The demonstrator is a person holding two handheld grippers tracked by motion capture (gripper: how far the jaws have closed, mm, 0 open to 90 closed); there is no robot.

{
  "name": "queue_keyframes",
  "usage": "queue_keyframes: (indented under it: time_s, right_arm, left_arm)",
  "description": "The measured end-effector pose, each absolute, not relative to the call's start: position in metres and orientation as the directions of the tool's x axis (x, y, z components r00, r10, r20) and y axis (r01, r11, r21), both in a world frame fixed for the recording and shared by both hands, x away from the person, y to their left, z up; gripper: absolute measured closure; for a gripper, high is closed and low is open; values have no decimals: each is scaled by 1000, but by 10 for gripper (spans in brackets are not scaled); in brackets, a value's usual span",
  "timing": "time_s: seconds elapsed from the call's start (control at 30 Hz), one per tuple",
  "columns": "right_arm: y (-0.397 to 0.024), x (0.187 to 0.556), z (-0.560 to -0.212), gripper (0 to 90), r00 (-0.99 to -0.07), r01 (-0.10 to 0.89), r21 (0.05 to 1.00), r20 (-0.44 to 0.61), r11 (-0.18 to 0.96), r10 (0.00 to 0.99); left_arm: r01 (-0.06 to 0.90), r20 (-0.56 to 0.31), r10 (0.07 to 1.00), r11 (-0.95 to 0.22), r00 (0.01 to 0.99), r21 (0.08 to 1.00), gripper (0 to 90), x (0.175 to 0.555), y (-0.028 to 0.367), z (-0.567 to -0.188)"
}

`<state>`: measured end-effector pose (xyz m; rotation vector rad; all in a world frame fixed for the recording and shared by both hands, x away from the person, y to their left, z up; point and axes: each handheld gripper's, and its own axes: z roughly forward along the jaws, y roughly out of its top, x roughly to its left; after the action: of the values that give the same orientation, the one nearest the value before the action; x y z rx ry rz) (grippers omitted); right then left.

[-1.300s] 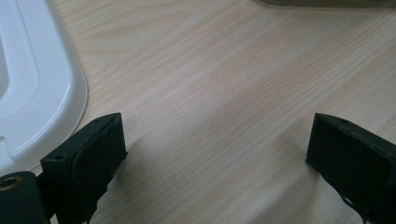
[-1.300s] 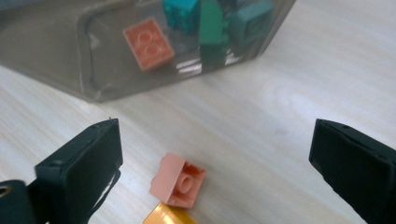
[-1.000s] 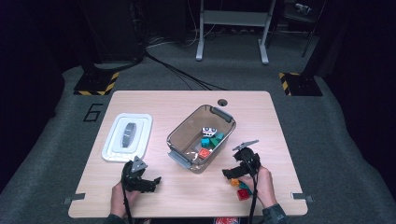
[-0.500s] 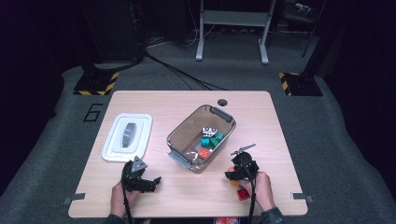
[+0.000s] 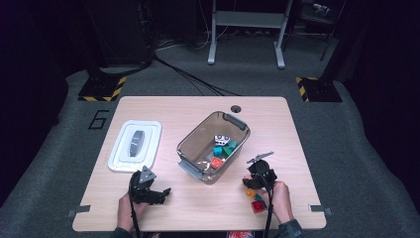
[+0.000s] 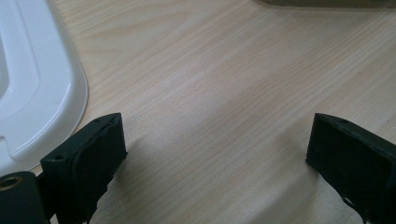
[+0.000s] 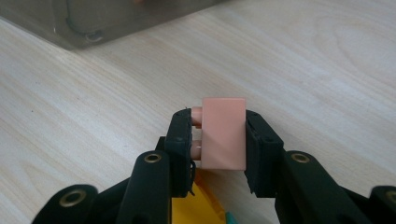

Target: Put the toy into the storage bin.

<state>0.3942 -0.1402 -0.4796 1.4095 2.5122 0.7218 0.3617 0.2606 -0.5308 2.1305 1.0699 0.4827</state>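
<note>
Pink brick [image 7: 223, 133] between right hand-held gripper [image 7: 218, 140] pads

The bin [image 5: 214, 147] stands at the centre of the table [image 5: 277, 124], with several blocks [image 5: 224, 147] inside toward its 4 o'clock side. The lid [image 5: 134, 145] lies at 9 o'clock from the bin, well apart. The left gripper [image 5: 157, 194] sits at 7 o'clock, near the front edge. The right gripper [image 5: 250, 179] is at 4 o'clock, a block [image 7: 223, 133] between its jaws, with loose blocks [image 5: 256, 202] just behind it toward the person.
</note>
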Motion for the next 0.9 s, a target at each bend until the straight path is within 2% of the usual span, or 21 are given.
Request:
queue_keyframes:
  time_s: [0.9]
  right_arm:
    - [-149, 404, -428, 663, -545, 684, 591, 24, 427, 838]
  left_arm:
    - [549, 18, 807, -417, 590, 724, 45, 362, 260, -531]
